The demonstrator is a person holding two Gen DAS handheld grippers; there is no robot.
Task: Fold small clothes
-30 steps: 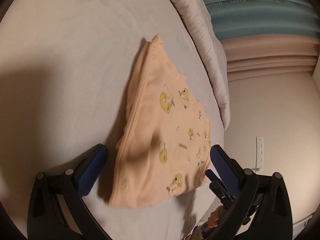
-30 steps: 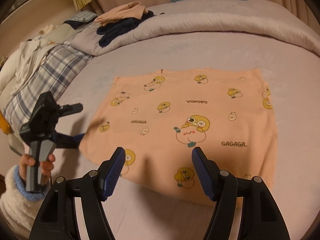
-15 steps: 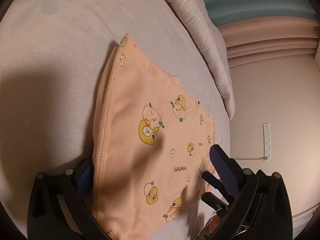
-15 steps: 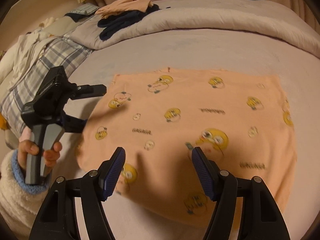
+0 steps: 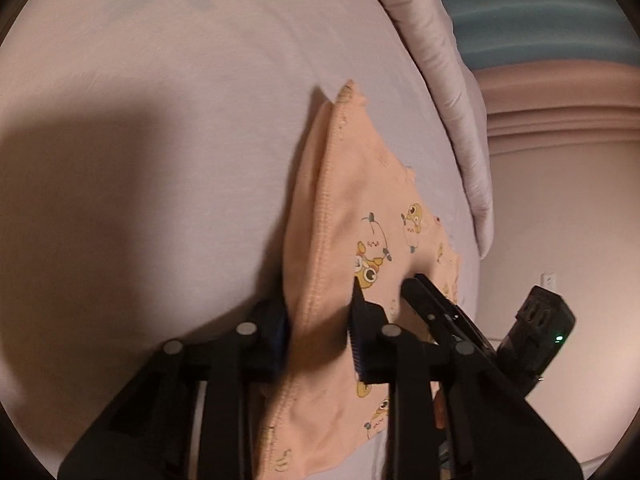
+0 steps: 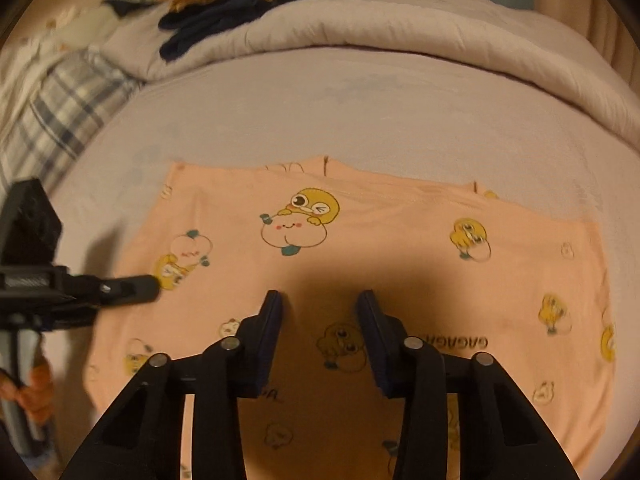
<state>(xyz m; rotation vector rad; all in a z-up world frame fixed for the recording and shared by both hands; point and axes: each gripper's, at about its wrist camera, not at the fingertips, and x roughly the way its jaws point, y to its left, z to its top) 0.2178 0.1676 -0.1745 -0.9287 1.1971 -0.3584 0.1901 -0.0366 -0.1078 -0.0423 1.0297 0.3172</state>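
A peach garment [image 6: 380, 248] printed with yellow cartoon ducks lies flat on the bed; it also shows in the left wrist view [image 5: 352, 216]. My left gripper [image 5: 320, 312] has its jaws narrowed around the garment's stitched left hem, one finger under the edge and one on top. It appears in the right wrist view [image 6: 128, 286] at the garment's left side. My right gripper [image 6: 320, 304] hovers low over the garment's near middle, jaws partly closed with a gap and nothing between them. It also shows in the left wrist view [image 5: 440, 304].
A pale bedsheet [image 6: 320, 112] covers the mattress. A rolled grey duvet [image 6: 400, 28] lies along the far side. Dark and peach clothes [image 6: 224, 12] sit piled on it at back left. A plaid cloth [image 6: 60, 112] lies at left. A wall with an outlet [image 5: 548, 280] is beyond the bed.
Both grippers moved forward and down onto the garment. Both jaws narrowed from wide open; the left one has closed around the hem.
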